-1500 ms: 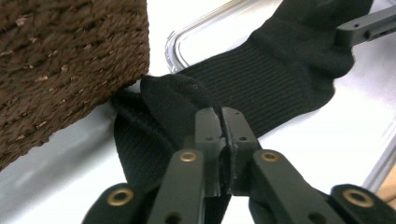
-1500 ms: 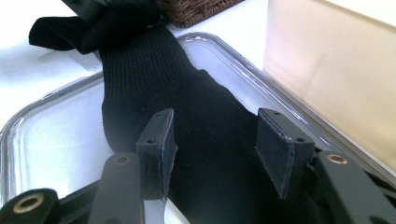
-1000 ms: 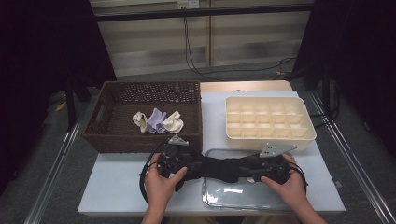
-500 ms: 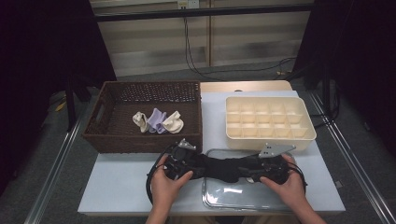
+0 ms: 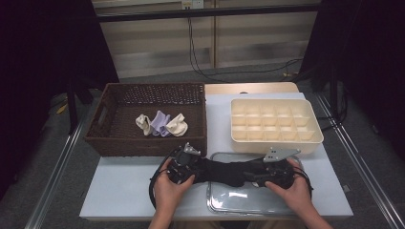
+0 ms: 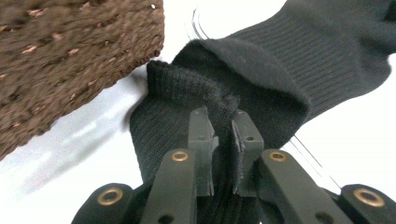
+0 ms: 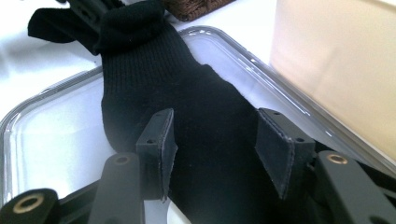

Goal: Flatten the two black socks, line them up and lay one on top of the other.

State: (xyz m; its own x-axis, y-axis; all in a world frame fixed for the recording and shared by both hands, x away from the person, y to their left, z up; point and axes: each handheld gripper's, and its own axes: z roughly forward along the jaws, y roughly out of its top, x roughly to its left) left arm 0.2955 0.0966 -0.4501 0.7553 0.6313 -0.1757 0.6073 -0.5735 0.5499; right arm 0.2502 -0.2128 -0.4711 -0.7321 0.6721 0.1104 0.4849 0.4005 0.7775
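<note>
The left gripper (image 6: 222, 140) has just been closing, and its jaws now pinch a fold at the cuff end of the black sock (image 5: 229, 172), so that end looks secured for folding or lifting. The right gripper (image 7: 217, 149) stands with jaws apart astride the sock's other end, pads not pressing. The sock stretches along the table's (image 5: 119, 200) front edge, partly over the clear tray (image 5: 224, 202), below the wicker basket (image 5: 110, 143) and the cream divided box (image 5: 315, 138). Both hands rest low, palms down, grippers pointing toward each other.

Bright overhead light on the table (image 5: 124, 200), dark surroundings, motion-blurred basket (image 6: 70, 60).
</note>
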